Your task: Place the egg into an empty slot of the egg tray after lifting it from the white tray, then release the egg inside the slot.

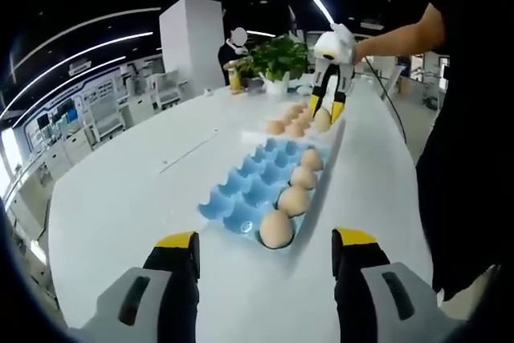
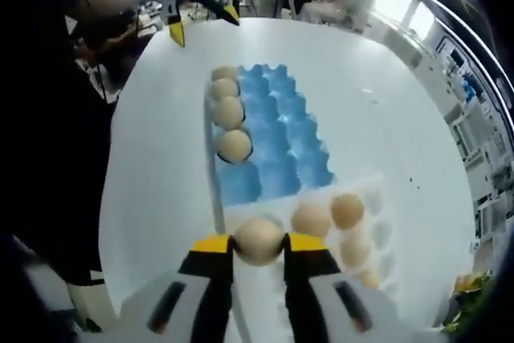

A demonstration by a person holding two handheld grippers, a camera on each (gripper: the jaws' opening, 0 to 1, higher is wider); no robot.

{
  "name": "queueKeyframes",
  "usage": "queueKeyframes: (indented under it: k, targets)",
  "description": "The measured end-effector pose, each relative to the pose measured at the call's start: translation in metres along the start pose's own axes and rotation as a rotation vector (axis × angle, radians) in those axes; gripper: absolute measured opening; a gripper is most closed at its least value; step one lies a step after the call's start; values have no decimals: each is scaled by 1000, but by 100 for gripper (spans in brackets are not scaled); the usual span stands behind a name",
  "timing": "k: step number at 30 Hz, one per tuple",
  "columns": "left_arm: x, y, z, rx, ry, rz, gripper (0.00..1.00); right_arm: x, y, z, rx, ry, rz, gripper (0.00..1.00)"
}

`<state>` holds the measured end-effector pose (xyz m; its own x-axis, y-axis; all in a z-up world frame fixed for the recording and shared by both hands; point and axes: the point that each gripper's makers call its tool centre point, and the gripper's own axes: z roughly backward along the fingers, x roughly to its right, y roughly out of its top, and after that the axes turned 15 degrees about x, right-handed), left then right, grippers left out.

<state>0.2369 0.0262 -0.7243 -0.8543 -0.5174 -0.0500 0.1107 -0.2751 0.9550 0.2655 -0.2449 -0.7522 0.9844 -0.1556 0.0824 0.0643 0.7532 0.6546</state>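
Four eggs (image 2: 226, 112) in egg tray (image 2: 277, 130), plant (image 1: 279, 58) beyond

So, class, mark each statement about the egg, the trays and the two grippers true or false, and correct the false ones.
1. The right gripper is clamped on an egg. True.
2. The blue egg tray holds four eggs in one row. True.
3. The left gripper holds an egg. False: its jaws stand open and hold nothing.
4. The blue egg tray is full. False: most slots are empty.
5. The white tray holds several eggs. True.
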Motion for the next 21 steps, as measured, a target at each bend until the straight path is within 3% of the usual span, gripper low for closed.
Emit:
queueKeyframes:
  k: [14, 21]
  targets:
    - [-2, -2, 4, -5, 11, -1, 66, -8, 27, -38, 38, 70, 44, 23]
    - [-2, -2, 5, -5, 16, -1, 65, -14, 29, -56, 30, 108, 59, 23]
